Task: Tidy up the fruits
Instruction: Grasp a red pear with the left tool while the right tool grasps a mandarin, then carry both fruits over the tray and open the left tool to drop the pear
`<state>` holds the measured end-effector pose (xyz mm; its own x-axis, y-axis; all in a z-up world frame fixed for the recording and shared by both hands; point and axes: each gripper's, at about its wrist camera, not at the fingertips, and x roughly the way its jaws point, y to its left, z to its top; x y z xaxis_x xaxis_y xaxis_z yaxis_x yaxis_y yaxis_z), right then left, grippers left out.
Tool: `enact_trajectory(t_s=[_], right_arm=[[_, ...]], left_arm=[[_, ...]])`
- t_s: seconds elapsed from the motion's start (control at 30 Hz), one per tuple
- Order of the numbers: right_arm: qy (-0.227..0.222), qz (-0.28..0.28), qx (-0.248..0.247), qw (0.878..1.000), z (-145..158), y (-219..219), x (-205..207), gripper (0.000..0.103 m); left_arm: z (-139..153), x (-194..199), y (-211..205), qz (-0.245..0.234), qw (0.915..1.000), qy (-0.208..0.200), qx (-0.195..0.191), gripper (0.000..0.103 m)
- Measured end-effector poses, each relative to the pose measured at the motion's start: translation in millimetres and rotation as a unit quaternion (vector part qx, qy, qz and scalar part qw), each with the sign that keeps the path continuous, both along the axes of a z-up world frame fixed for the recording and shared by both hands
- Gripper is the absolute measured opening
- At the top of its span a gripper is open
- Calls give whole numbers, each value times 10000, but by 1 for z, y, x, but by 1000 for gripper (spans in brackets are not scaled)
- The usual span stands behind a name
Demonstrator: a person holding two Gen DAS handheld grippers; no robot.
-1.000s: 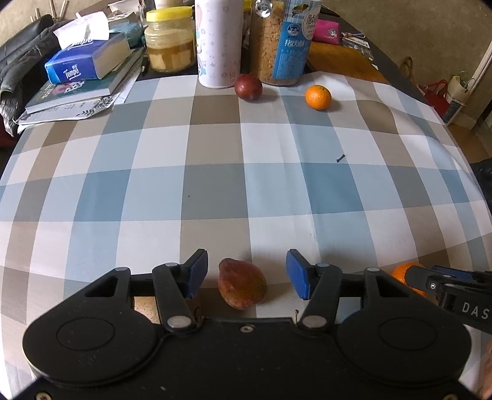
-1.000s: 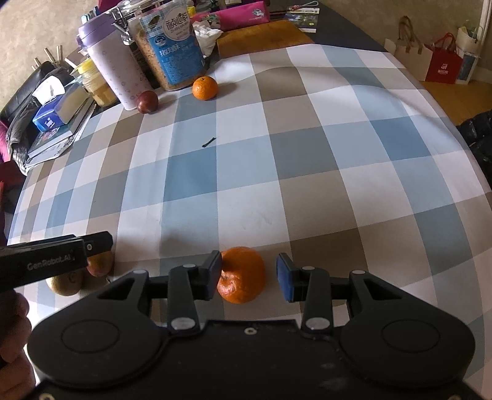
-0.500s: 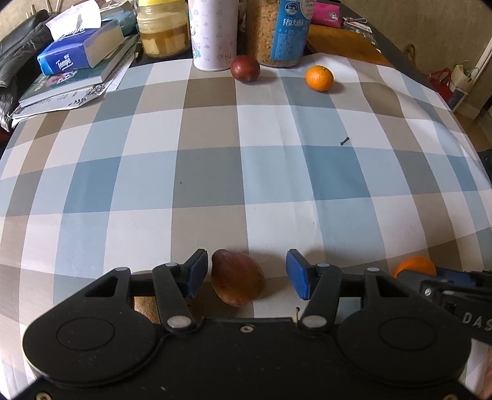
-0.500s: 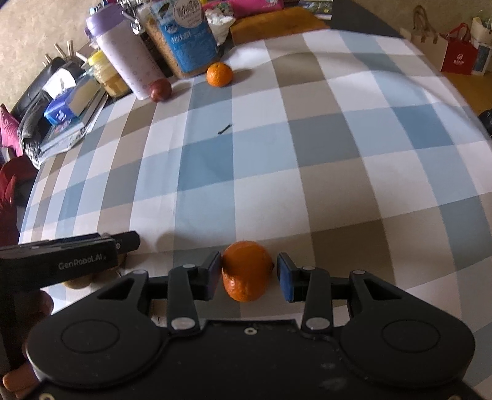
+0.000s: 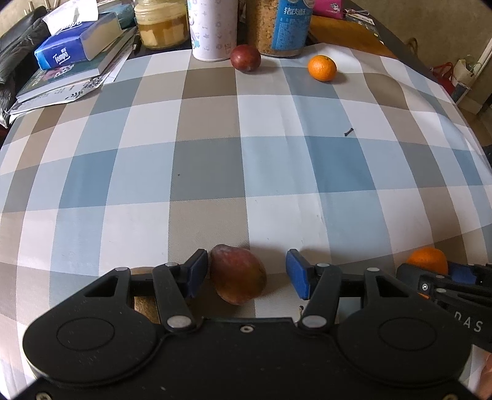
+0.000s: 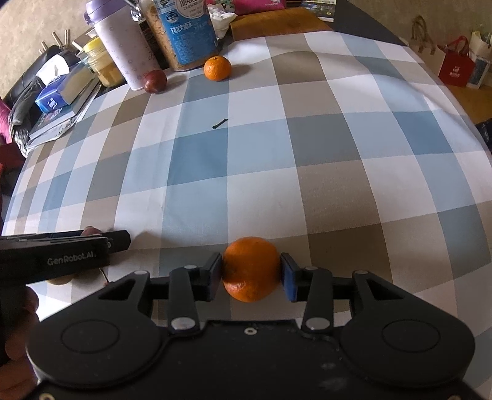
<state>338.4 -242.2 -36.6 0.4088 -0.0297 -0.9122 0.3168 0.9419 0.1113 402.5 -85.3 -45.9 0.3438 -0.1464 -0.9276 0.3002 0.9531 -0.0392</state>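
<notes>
Books (image 5: 66,72), a tissue pack (image 5: 75,46) and jars are crowding the far left edge, with a dark plum (image 5: 245,58) and small orange (image 5: 322,68) lying beside them. The left gripper (image 5: 244,270) is gaping wide around a reddish mango (image 5: 238,277), touching only its left pad. The right gripper (image 6: 250,274) is pinching a large orange (image 6: 250,267) between both pads.

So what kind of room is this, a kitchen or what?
Probably a home dining table. A checked tablecloth covers it, food jars and a tissue pack crowd the far edge by some books, and shopping bags sit on the floor.
</notes>
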Motion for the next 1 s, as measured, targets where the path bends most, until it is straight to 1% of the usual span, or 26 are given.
enact_trajectory(t_s=[0.27, 0.3, 0.33, 0.4, 0.63, 0.87, 1.0], right_arm=[[7, 23, -89, 10000, 0, 2, -1, 42], [7, 35, -105, 9999, 0, 3, -1, 42], [10, 61, -130, 9999, 0, 4, -1, 42], [12, 99, -174, 9998, 0, 5, 0, 42], [-11, 183, -330, 9993, 0, 9, -1, 42], [-16, 249, -391, 9989, 0, 10, 0, 42], [-61, 343, -555, 9979, -1, 14, 0, 42]], left_arm=[[0, -1, 0, 11, 10000, -1, 16, 61], [0, -1, 0, 14, 10000, 2, 11, 58], [0, -1, 0, 37, 10000, -20, 38, 53], [1, -2, -1, 58, 9998, -87, 144, 46], [4, -3, 2, 97, 9999, 41, -58, 46], [20, -12, 4, 158, 9996, -107, -217, 46], [29, -21, 0, 70, 9993, -160, -338, 46]])
